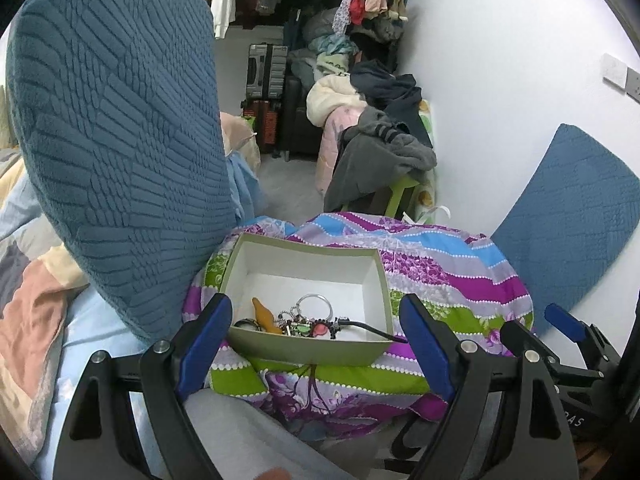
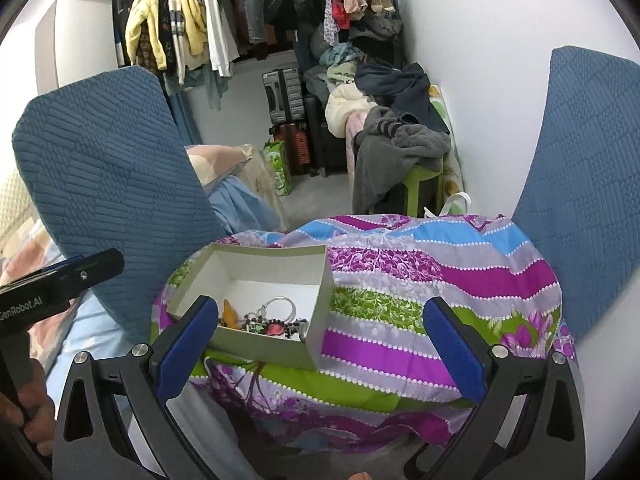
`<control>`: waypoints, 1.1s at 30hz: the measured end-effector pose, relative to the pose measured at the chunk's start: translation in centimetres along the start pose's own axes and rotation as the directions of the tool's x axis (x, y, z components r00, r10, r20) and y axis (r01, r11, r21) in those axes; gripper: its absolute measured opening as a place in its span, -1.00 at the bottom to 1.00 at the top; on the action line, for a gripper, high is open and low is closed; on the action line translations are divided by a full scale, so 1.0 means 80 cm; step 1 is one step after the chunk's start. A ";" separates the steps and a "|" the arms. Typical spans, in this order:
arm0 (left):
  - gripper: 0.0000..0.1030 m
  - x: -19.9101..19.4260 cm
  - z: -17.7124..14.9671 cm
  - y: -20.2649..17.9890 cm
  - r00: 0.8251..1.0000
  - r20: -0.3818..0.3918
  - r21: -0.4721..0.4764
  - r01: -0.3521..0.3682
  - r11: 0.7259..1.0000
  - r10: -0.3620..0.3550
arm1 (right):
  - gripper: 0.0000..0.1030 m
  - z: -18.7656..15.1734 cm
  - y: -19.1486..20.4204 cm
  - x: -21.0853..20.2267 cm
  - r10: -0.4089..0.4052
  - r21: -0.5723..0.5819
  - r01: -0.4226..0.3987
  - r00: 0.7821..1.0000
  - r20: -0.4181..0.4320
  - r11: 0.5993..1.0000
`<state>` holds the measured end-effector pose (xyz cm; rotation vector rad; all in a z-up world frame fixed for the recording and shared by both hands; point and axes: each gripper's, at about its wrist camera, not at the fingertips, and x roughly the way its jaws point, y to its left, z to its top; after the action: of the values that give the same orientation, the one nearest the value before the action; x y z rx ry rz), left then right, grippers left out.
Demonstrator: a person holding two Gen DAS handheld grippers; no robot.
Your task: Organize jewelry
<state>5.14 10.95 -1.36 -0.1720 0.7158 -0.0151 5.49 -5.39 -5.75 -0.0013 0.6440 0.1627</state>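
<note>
A shallow grey-green box (image 1: pixel 308 350) with a white inside sits on a striped purple, green and blue cloth (image 1: pixel 460 280). Tangled jewelry lies along its near wall: an orange piece (image 1: pixel 266 315), a silver ring (image 1: pixel 316 305), dark beads, a pink-red charm (image 1: pixel 320 330) and a black cord (image 1: pixel 362 327). My left gripper (image 1: pixel 315 312) stands open just before the box, its blue pads on either side and touching nothing. In the right wrist view the box (image 2: pixel 260 350) lies left of centre. My right gripper (image 2: pixel 320 305) is open too, with only the box's right corner between its fingers.
Blue quilted cushions stand at the left (image 1: pixel 116 140) and right (image 2: pixel 588 184) of the cloth. Behind are suitcases (image 2: pixel 286 96), a pile of clothes (image 2: pixel 400 132) on a green stool, and hanging garments (image 2: pixel 180 32). A hand (image 2: pixel 24 404) holds the left tool at the left edge.
</note>
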 end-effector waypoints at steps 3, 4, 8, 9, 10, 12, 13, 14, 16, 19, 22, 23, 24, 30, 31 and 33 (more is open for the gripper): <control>0.67 0.001 -0.003 0.000 1.000 -0.011 0.001 -0.009 1.000 0.009 | 0.99 -0.006 -0.001 0.002 -0.013 -0.003 0.013 1.000 -0.013 1.000; 0.67 0.001 -0.004 -0.001 1.000 -0.010 0.001 -0.003 1.000 0.003 | 0.99 -0.008 -0.003 0.003 -0.013 0.000 0.013 1.000 -0.018 1.000; 0.67 0.001 -0.004 0.000 1.000 -0.010 0.001 0.000 1.000 0.000 | 1.00 -0.014 -0.006 0.004 -0.024 0.008 0.024 0.999 -0.026 1.000; 0.67 0.001 -0.005 0.000 1.000 -0.012 0.001 -0.004 1.000 0.004 | 1.00 -0.015 -0.006 0.004 -0.026 0.008 0.026 0.999 -0.028 1.000; 0.67 0.002 -0.005 0.000 1.000 -0.014 0.001 -0.007 1.000 0.007 | 1.00 -0.015 -0.006 0.003 -0.026 0.007 0.026 0.999 -0.027 1.000; 0.67 0.002 -0.008 0.000 1.000 -0.017 -0.001 -0.012 1.000 0.012 | 0.99 -0.015 -0.006 0.003 -0.027 0.003 0.027 0.999 -0.026 1.000; 0.67 0.002 -0.009 0.001 1.000 -0.017 -0.002 -0.013 1.000 0.013 | 0.99 -0.015 -0.005 0.003 -0.028 -0.001 0.028 0.999 -0.027 1.000; 0.67 0.002 -0.010 0.001 1.000 -0.018 0.000 -0.015 1.000 0.015 | 0.99 -0.014 -0.004 0.003 -0.028 -0.004 0.027 0.999 -0.027 1.000; 0.67 0.002 -0.012 0.002 1.000 -0.021 0.002 -0.014 1.000 0.014 | 0.99 -0.014 -0.002 0.002 -0.029 -0.010 0.028 0.999 -0.025 1.000; 0.67 0.003 -0.014 0.003 1.000 -0.026 -0.001 -0.013 1.000 0.013 | 0.99 -0.013 -0.001 0.002 -0.029 -0.010 0.029 0.999 -0.024 1.000; 0.67 0.004 -0.014 0.004 0.999 -0.030 -0.002 -0.014 1.000 0.014 | 0.99 -0.013 -0.001 0.002 -0.028 -0.009 0.027 0.999 -0.025 1.000; 0.67 0.004 -0.014 0.004 0.999 -0.033 0.002 -0.018 1.000 0.018 | 0.99 -0.013 0.000 0.002 -0.027 -0.010 0.027 0.999 -0.027 1.000; 0.67 0.004 -0.015 0.003 0.999 -0.032 0.007 -0.025 1.000 0.025 | 0.99 -0.013 0.000 0.002 -0.026 -0.012 0.026 0.999 -0.029 1.000; 0.67 0.008 -0.015 0.003 0.999 -0.042 0.009 -0.021 1.000 0.021 | 0.99 -0.011 0.000 0.003 -0.026 -0.010 0.026 0.999 -0.035 1.000; 0.67 0.008 -0.015 0.003 0.999 -0.044 0.010 -0.020 1.000 0.021 | 0.99 -0.011 0.000 0.002 -0.027 -0.010 0.027 0.999 -0.034 1.000; 0.67 0.009 -0.015 0.003 0.999 -0.047 0.020 -0.023 1.000 0.024 | 0.99 -0.011 -0.003 0.003 -0.028 -0.010 0.028 0.999 -0.036 1.000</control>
<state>4.85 10.95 -2.76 -0.1451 0.7647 -0.0039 5.17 -5.64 -6.62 -0.0222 0.6785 0.1389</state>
